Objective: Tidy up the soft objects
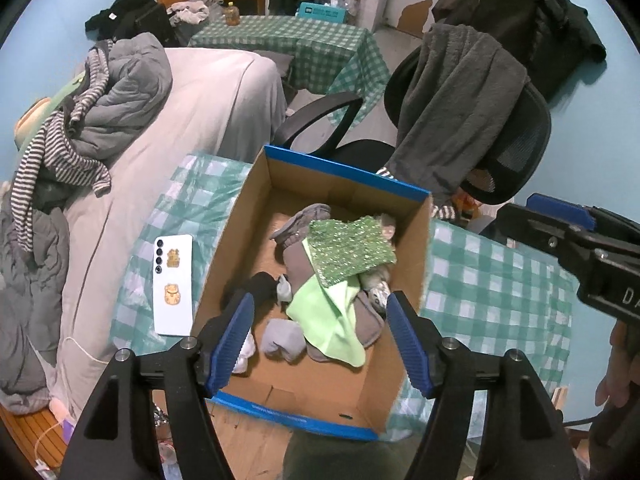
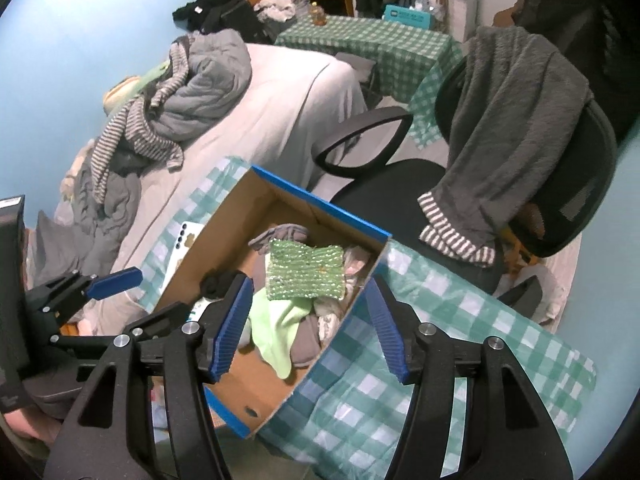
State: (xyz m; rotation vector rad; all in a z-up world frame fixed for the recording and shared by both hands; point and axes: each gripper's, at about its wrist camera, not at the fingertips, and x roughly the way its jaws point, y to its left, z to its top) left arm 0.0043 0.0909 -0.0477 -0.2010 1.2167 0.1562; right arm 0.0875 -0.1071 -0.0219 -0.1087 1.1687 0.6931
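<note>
An open cardboard box with blue rims (image 1: 344, 170) (image 2: 320, 202) stands on a green checked tablecloth (image 1: 492, 280) (image 2: 440, 320). In it lie a sparkly green cloth (image 1: 352, 250) (image 2: 306, 270), a light green cloth (image 1: 332, 316) (image 2: 276, 324), grey garments (image 1: 300, 224), a grey sock (image 1: 282, 338) and a black sock (image 1: 260, 286). My left gripper (image 1: 320, 316) is open and empty above the box's near part. My right gripper (image 2: 310, 316) is open and empty above the box's right wall; it also shows in the left wrist view (image 1: 560, 208).
A white phone (image 1: 173, 284) lies on the tablecloth left of the box. A bed (image 1: 192, 120) with heaped clothes (image 1: 92, 112) is at the left. An office chair (image 1: 500, 136) draped with a grey towel (image 1: 452, 108) stands behind the box. A second checked table (image 1: 304, 44) is further back.
</note>
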